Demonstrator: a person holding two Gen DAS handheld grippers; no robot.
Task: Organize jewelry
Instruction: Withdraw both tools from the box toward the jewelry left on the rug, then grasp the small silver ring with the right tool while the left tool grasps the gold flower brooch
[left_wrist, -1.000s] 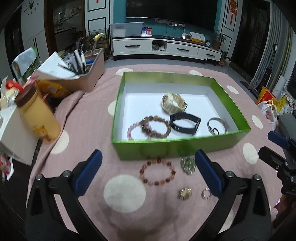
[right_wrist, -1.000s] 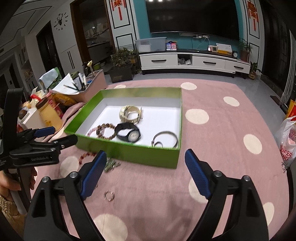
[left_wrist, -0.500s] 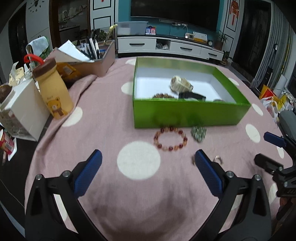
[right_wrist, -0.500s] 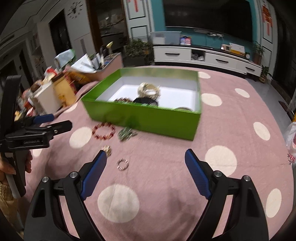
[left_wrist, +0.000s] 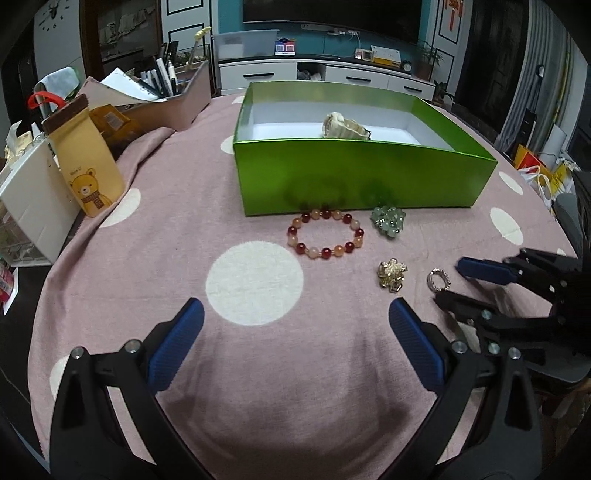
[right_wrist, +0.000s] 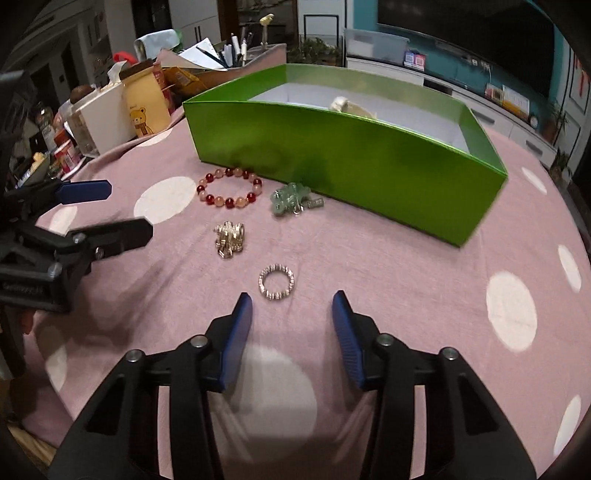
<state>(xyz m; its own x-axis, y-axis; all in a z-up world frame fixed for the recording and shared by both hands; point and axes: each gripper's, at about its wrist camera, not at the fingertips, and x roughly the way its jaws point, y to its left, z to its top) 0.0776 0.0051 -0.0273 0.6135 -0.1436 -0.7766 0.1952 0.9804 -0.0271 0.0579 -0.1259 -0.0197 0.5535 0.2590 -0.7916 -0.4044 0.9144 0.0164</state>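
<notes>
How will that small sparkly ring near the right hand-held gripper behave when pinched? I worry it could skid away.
The ring lies flat on the tablecloth, so it probably won't roll. It looks thin and light, so a closing finger may nudge it aside. The right hand-held gripper is closing with nothing between its jaws.

Bare cloth (right_wrist: 388, 266) before green box (right_wrist: 332, 155)

yellow bear bottle (left_wrist: 86, 155): tiny print above the bear, too small to read
left gripper body (right_wrist: 26, 290): embossed lettering, too blurred to make out
red wall hanging (left_wrist: 453, 5): characters, cut off, unreadable
boxes by the TV (left_wrist: 285, 47): labels, illegible
</notes>
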